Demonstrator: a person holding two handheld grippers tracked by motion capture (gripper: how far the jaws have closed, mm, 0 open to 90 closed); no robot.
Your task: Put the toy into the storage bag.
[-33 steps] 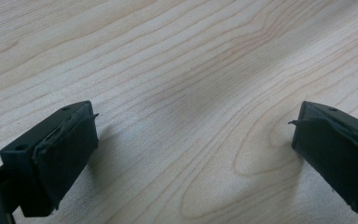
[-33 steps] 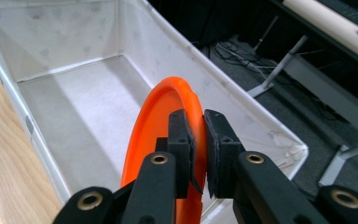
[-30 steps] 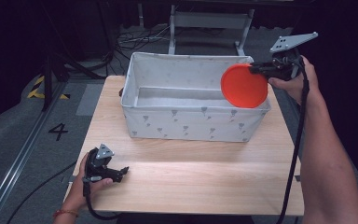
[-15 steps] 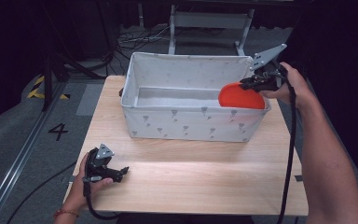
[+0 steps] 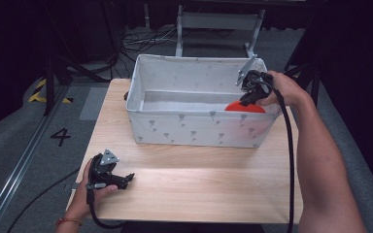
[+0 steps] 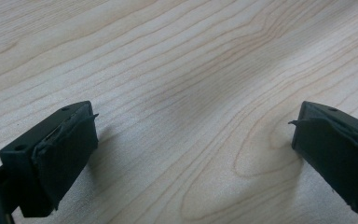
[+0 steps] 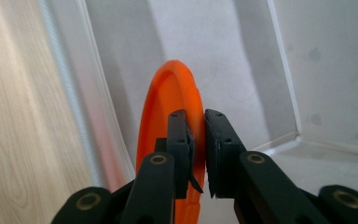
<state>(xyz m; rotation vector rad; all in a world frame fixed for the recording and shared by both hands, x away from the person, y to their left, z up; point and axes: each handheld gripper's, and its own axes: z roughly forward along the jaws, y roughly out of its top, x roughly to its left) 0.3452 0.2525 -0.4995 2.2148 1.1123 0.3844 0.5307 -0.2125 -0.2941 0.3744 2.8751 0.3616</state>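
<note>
Right gripper (image 7: 196, 140) pinches orange plate (image 7: 168, 107) inside bin (image 5: 175, 127) — apparently near its wall.

Table (image 5: 199, 184): pale wood, visible grain, smooth satin finish.
Bin (image 5: 194, 128): white cloth with small grey print, matt, inner walls faintly creased.
Plate (image 7: 168, 116), pinched in the right gripper (image 7: 196, 126): orange plastic, smooth, slight sheen.
Left gripper (image 6: 191, 140): black matt plastic jaws; pads look like rough-edged rubber, though blurred.
Floor (image 5: 24, 136) beside the table: grey, probably carpet.
</note>
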